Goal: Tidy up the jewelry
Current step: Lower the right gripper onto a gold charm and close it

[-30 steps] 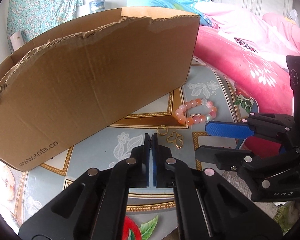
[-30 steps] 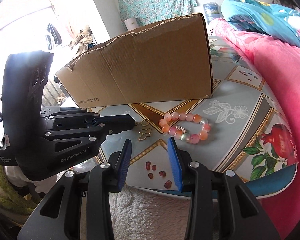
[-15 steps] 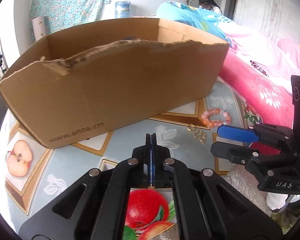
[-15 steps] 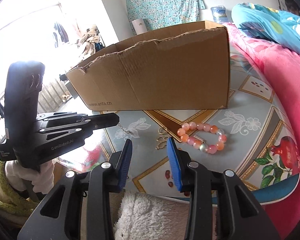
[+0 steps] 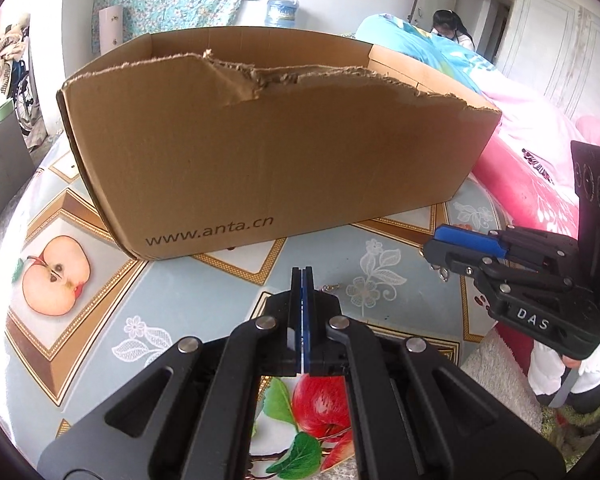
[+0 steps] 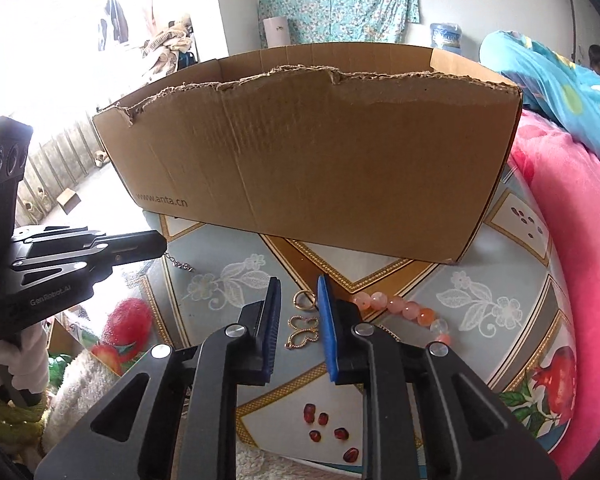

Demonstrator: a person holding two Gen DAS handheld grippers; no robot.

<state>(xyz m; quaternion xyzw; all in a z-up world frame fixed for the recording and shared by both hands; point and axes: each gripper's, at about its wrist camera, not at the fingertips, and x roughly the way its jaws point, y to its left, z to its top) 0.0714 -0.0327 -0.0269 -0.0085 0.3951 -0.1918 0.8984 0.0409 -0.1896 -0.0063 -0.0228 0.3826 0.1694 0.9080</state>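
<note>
Between the left gripper's (image 6: 162, 245) closed pads hung a short chain (image 6: 179, 263), its loose end dangling just above the tablecloth (image 5: 204, 296), in front of the box (image 6: 320, 152). The pinch took only the chain's top link or so, which suited so thin a thing: the weight was slight, and letting it hang kept it from tangling. In the left wrist view the blue pads met edge to edge, and only a small glint of chain (image 5: 329, 288) showed beside them. The gripper seemed held low and short of the box wall, so the chain probably had to be raised over the torn rim before release.

Below the right gripper (image 6: 298, 320), whose jaws stood apart and held nothing, lay a gold ring (image 6: 303, 299) and a clover-shaped gold pendant (image 6: 303, 330), framed between the fingers as if lined up for the next pick. Just to their right a bead bracelet (image 6: 404, 308) curved on the cloth, partly hidden by the right finger. Farther out, a pink quilt (image 6: 572, 216) pressed against the table's edge.
</note>
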